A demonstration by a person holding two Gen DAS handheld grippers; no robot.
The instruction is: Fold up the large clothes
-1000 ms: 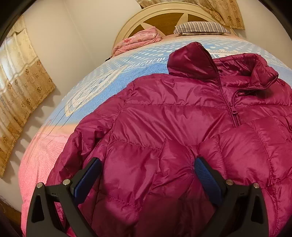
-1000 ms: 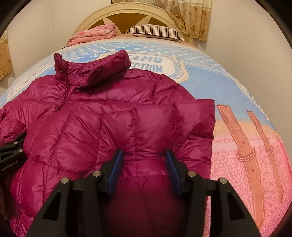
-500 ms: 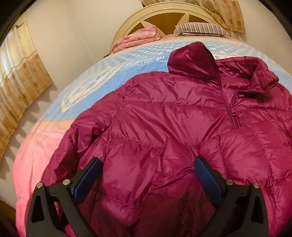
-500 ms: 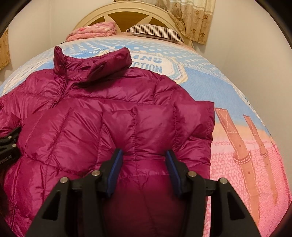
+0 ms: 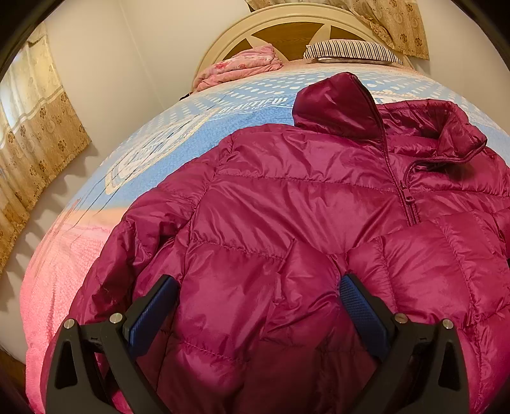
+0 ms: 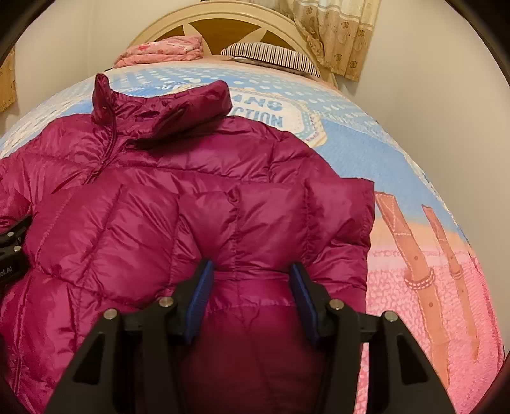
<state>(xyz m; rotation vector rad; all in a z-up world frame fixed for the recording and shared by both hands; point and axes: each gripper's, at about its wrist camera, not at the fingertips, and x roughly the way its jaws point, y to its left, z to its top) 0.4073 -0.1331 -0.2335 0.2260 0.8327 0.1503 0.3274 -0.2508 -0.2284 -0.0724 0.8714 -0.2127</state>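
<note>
**Jacket spread on the bed, both sleeves folded in**

Jacket (image 5: 302,223), a shiny magenta quilted down one, lies front up on the blue and pink printed bed cover (image 6: 414,165), its collar toward the cream wooden headboard (image 5: 287,24). Both sleeves seem already laid across the chest, so I judge the sideways folding is finished and the lengthwise fold comes next.

Left gripper (image 5: 258,305) has its black jaws with blue pads standing wide over the lower body of the jacket; puffy cloth bulges between them, but the pads do not press it. Right gripper (image 6: 248,286) has its jaws half apart over the folded right sleeve, and I cannot tell if the pads really pinch the cloth.

Next move, I think, needs both grippers to take the hem near the viewer and carry it toward the collar together, because the slippery filling can slide.

Beyond the collar the cover is free up to the striped pillow (image 6: 271,55) and the folded pink blanket (image 5: 242,63). Bed edges are near on both sides.
</note>
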